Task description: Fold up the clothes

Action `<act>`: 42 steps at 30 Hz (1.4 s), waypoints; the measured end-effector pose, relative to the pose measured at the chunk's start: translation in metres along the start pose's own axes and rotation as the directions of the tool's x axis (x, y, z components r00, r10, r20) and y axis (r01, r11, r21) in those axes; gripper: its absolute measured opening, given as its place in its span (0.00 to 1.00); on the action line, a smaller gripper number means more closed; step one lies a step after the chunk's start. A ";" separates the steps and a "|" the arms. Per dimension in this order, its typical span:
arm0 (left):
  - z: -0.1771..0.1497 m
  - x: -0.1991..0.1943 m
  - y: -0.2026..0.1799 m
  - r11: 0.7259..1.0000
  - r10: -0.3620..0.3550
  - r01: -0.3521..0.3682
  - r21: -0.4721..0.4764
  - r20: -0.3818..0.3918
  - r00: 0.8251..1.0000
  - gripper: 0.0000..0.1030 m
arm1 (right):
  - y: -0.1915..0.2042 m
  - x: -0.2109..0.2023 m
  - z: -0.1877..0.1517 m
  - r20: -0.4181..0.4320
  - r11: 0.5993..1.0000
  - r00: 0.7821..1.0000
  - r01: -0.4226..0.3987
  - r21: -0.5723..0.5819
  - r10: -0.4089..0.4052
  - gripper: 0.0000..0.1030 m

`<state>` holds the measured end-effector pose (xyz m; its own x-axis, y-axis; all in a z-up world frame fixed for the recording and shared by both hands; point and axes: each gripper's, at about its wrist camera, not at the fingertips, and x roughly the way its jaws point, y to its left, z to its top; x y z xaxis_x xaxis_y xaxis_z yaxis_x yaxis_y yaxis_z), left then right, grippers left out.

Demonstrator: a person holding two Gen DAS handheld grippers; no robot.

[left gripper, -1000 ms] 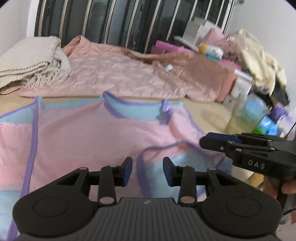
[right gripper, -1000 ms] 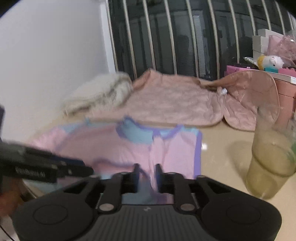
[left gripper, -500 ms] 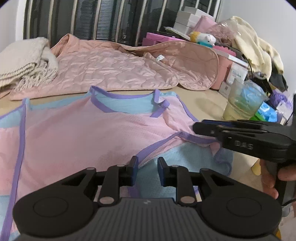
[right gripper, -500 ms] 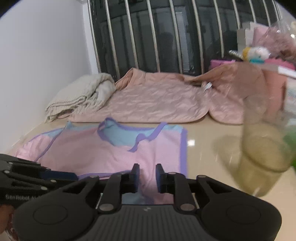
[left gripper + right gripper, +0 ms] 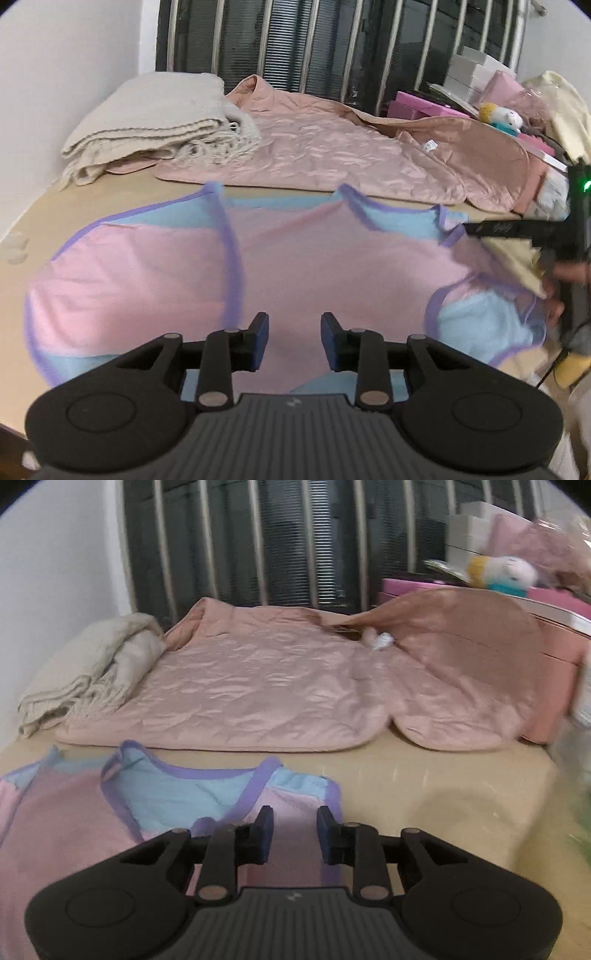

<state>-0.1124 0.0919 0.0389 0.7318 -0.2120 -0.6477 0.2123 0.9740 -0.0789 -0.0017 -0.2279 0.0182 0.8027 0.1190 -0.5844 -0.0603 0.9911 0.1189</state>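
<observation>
Pink garment (image 5: 314, 266) flat on table (image 5: 443, 794), left gripper (image 5: 294, 341) and right gripper (image 5: 294, 834) opening above it, nothing pinched, left view alone shows right-hand sleeve folded inward, right view blurred

No text is readable; lettering on the right gripper's (image 5: 480, 229) arm, at three o'clock, is blurred beyond reading.

A smooth beige tabletop (image 5: 424, 775) is set against a plain white wall (image 5: 74, 55). Behind it, a dark window with slatted blinds (image 5: 295, 40) is crossed by pale vertical metal bars (image 5: 255, 535). Lighting appears to be indoor, though blur limits certainty.
</observation>
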 end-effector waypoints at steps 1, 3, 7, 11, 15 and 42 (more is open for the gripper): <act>-0.003 -0.005 0.005 1.000 -0.008 0.009 0.028 -0.003 1.000 0.36 | 0.004 -0.015 -0.003 0.023 0.999 0.999 -0.044 -0.015 0.044 0.26; -0.011 -0.014 0.013 0.995 -0.036 0.036 0.098 -0.010 0.999 0.38 | 0.018 -0.046 -0.015 0.059 0.978 0.983 -0.163 -0.128 0.172 0.26; -0.030 -0.025 0.008 0.952 -0.093 0.089 0.291 0.001 0.996 0.42 | 0.061 -0.087 -0.052 -0.017 0.759 0.863 -0.454 -0.467 0.506 0.27; -0.040 -0.023 0.004 0.916 -0.142 0.131 0.378 0.001 0.990 0.43 | 0.097 -0.075 -0.068 -0.168 0.672 0.817 -0.554 -0.492 0.551 0.16; -0.043 -0.024 0.016 0.928 -0.155 0.146 0.343 -0.003 0.988 0.43 | 0.096 -0.065 -0.077 -0.195 0.708 0.860 -0.502 -0.497 0.472 0.03; 0.006 -0.043 0.072 0.835 -0.365 0.361 0.416 -0.073 0.928 0.05 | 0.089 -0.085 -0.046 -0.249 0.583 0.773 -0.612 -0.535 0.583 0.00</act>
<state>-0.1245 0.1707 0.0653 0.5545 -0.5462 -0.6279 0.7106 0.7034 0.0157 -0.1028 -0.1473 0.0416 0.4374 0.6850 -0.5826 -0.8438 0.5367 -0.0024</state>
